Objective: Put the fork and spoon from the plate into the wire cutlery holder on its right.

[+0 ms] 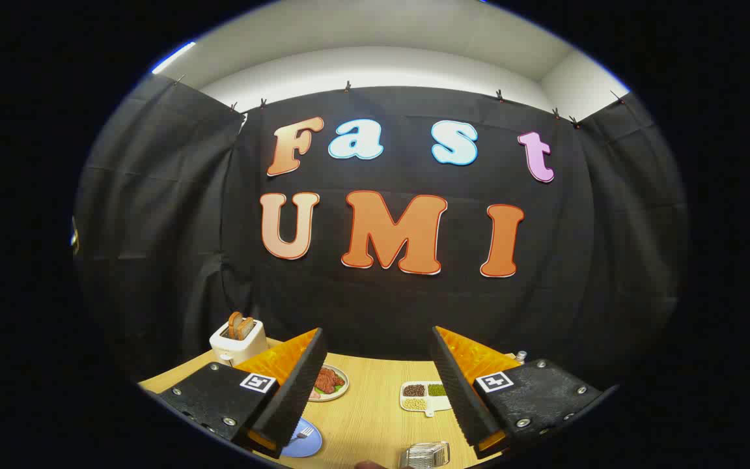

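Hovering gripper [375, 384], fingers apart, nothing between. Blue plate [303, 441] with fork [304, 432] beside left finger; wire holder [427, 454] just inside right finger. Fork likely light, stiff, slippery: grip mid-handle.

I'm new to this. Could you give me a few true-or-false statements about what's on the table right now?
1. The gripper has its jaws wide apart, holding nothing. True.
2. The toaster is empty. False: bread slices stick out of it.
3. A fork lies on the blue plate. True.
4. The wire cutlery holder stands left of the blue plate. False: it is on its right.
5. The divided dish holds soup. False: it holds separate portions of beans or grains.
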Demonstrator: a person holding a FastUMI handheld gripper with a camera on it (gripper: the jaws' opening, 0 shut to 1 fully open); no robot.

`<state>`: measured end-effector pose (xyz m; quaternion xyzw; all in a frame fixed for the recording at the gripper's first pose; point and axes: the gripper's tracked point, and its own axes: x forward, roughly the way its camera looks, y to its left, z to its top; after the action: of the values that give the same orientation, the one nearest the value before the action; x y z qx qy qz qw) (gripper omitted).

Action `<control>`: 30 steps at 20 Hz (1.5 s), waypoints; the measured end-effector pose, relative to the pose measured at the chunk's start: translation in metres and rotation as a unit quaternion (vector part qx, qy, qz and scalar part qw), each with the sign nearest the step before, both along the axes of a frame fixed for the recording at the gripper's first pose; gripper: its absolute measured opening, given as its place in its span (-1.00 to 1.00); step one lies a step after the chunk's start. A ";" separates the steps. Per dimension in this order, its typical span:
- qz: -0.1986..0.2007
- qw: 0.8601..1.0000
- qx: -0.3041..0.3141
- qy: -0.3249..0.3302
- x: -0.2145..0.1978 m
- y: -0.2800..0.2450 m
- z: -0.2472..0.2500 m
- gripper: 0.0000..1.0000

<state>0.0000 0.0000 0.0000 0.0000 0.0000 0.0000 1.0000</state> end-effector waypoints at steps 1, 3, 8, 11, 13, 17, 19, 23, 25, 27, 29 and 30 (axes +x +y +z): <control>-0.002 1.000 0.001 0.000 0.000 -0.001 -0.001 0.92; 0.000 1.000 0.004 -0.001 -0.001 0.001 0.000 0.92; 0.008 1.000 0.003 -0.001 -0.001 0.007 -0.001 0.92; 0.015 1.000 0.005 0.004 0.000 0.011 -0.005 0.92; 0.017 1.000 0.006 0.005 0.000 0.013 -0.005 0.92; 0.019 1.000 0.004 0.007 -0.001 0.015 -0.007 0.92; 0.020 1.000 0.006 0.010 0.000 0.015 -0.009 0.92; 0.019 1.000 0.007 0.010 0.000 0.014 -0.008 0.92; 0.018 1.000 0.006 0.009 0.000 0.014 -0.008 0.91; 0.015 1.000 0.005 0.006 0.000 0.014 -0.007 0.91; 0.012 1.000 0.004 0.010 0.000 0.016 -0.011 0.92; 0.015 1.000 0.006 0.015 -0.001 0.021 -0.016 0.92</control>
<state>-0.0008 0.0206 -0.0160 0.0056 0.0145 0.0154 0.9998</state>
